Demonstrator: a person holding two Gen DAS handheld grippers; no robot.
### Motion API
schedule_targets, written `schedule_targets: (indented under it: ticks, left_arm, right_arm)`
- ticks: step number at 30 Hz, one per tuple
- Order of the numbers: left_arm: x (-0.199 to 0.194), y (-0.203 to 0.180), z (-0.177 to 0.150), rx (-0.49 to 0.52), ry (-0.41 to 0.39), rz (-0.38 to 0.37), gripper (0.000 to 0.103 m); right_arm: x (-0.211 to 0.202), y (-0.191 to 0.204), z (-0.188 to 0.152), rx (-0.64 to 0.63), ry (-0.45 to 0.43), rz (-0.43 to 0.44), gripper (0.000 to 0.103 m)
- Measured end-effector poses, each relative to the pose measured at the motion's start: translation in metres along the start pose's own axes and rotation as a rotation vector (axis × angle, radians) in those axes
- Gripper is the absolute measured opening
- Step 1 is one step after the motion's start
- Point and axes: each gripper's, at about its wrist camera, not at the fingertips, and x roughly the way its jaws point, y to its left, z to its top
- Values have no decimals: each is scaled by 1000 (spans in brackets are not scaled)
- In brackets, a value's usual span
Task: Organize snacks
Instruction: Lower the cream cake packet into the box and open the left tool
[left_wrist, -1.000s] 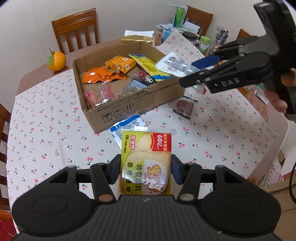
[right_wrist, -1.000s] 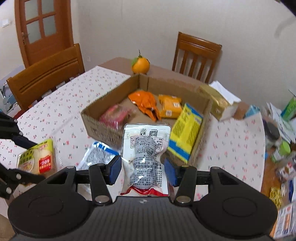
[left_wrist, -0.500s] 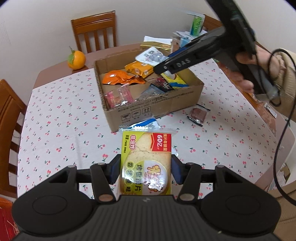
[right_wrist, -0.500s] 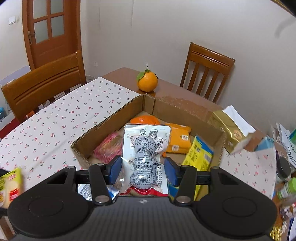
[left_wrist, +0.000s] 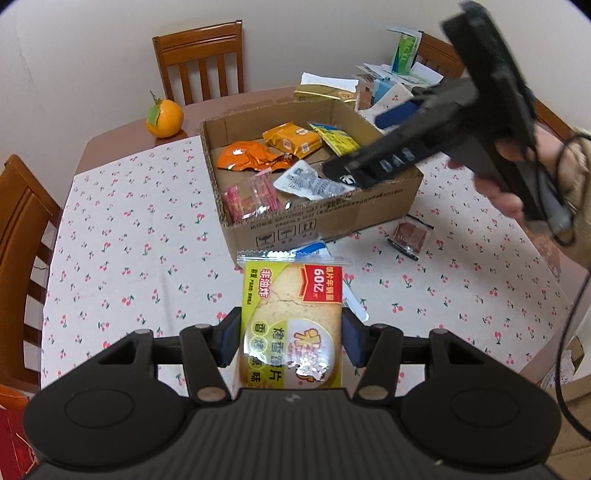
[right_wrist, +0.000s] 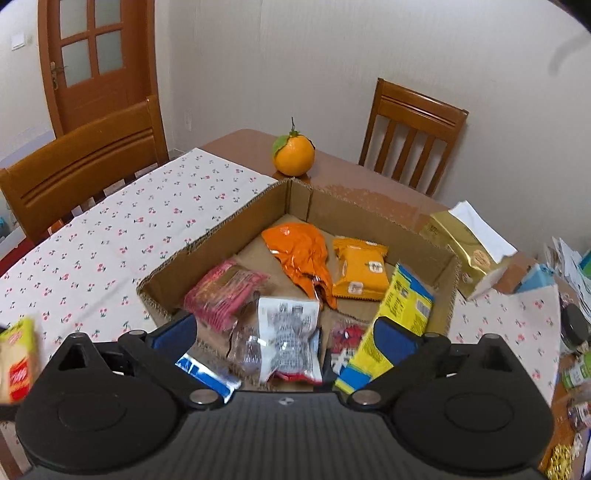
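Left gripper (left_wrist: 290, 338): pads closed against both long edges of yellow toast-chip packet (left_wrist: 291, 321), long axis running straight ahead between fingers, held above cloth. Cardboard box (left_wrist: 317, 225) ahead of and beyond left fingertips, blue-and-white packet (left_wrist: 314, 249) lying on table between. Right gripper (right_wrist: 284, 332): over near part of box, nearer hand to it; jaws opening, standing wide, gripping nothing. Grey printed pouch (right_wrist: 290, 339) between and below right fingers, clear of both pads, apparently resting on box contents. Brown packet (left_wrist: 412, 234) outside box, off to right.
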Motion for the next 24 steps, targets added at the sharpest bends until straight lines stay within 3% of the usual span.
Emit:
schedule_targets:
  ticks: [14,24]
  left_arm:
    - [20,9,66,37,-61,-7,54]
    - [65,20,129,20,-77,1,54]
  right_arm:
    - [-48,1,-43,152,-11,-77,103]
    - [-72,-6,-59,219,-28,-135,103]
